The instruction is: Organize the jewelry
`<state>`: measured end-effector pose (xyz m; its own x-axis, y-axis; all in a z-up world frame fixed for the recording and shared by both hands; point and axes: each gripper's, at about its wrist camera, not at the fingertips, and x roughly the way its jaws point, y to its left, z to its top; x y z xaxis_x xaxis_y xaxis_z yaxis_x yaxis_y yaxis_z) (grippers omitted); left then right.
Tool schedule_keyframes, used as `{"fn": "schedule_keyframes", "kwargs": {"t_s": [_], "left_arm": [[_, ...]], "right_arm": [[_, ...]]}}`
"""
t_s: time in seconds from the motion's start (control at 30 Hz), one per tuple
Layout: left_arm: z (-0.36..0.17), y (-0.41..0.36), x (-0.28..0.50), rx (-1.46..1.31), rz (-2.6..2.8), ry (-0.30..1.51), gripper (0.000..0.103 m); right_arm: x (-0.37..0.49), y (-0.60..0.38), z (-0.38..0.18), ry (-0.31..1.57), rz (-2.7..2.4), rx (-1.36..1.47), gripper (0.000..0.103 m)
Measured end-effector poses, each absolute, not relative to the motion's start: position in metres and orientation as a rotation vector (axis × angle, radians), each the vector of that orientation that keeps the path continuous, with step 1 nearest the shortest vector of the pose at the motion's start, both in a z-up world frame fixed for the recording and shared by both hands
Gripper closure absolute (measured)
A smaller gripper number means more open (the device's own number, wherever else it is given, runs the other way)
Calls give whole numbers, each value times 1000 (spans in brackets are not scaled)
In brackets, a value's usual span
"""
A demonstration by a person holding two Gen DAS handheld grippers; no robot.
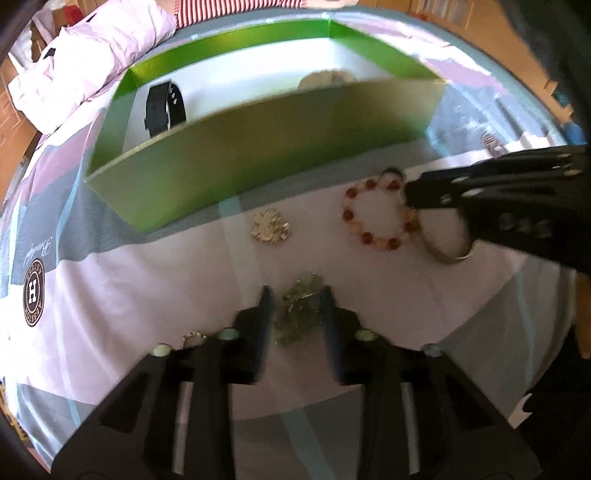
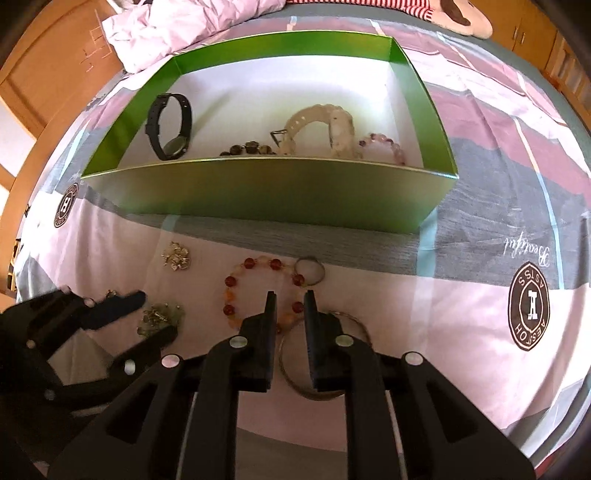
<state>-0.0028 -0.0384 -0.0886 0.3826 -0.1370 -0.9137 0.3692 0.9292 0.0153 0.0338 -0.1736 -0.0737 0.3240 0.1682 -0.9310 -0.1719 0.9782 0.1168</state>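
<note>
A green box (image 2: 258,195) lies on the bed; it holds a black watch (image 2: 168,127), a clear-strap watch (image 2: 321,122), a pink bead bracelet (image 2: 384,146) and dark pieces. In front lie a gold brooch (image 1: 269,230), a red-and-yellow bead bracelet (image 1: 373,214), a small ring (image 2: 310,271), a metal bangle (image 2: 291,373) and a greenish-gold tangle (image 1: 301,314). My left gripper (image 1: 297,297) is open, its fingers either side of the tangle. My right gripper (image 2: 290,297) is open over the bead bracelet's near edge and the bangle.
The bedsheet (image 2: 461,314) is pink, grey and white with round logos. A crumpled pink duvet (image 2: 177,26) and a striped plush toy (image 2: 461,14) lie behind the box. Wooden cupboards (image 2: 40,74) stand at both sides. A small gold chain (image 1: 194,338) lies by my left finger.
</note>
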Motion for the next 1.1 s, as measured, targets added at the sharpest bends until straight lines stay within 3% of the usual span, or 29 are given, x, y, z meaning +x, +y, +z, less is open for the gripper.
{"fn": "schedule_keyframes", "kwargs": {"t_s": [0.37, 0.6, 0.73, 0.8, 0.9, 1.1], "left_arm": [[-63, 21, 18, 52, -131, 1096, 83], [-66, 11, 17, 69, -156, 1110, 82], [-59, 21, 17, 34, -146, 1098, 81], [-56, 28, 19, 10, -128, 1094, 68], [-54, 40, 22, -30, -96, 1093, 62], [-66, 50, 27, -70, -60, 1150, 48]], "right_arm": [[35, -163, -74, 1194, 318, 28, 89], [20, -115, -91, 1200, 365, -196, 91], [15, -117, -71, 1210, 531, -41, 96], [17, -126, -57, 1147, 493, -24, 95], [25, -144, -53, 1130, 423, 34, 90], [28, -151, -77, 1217, 321, -60, 89]]}}
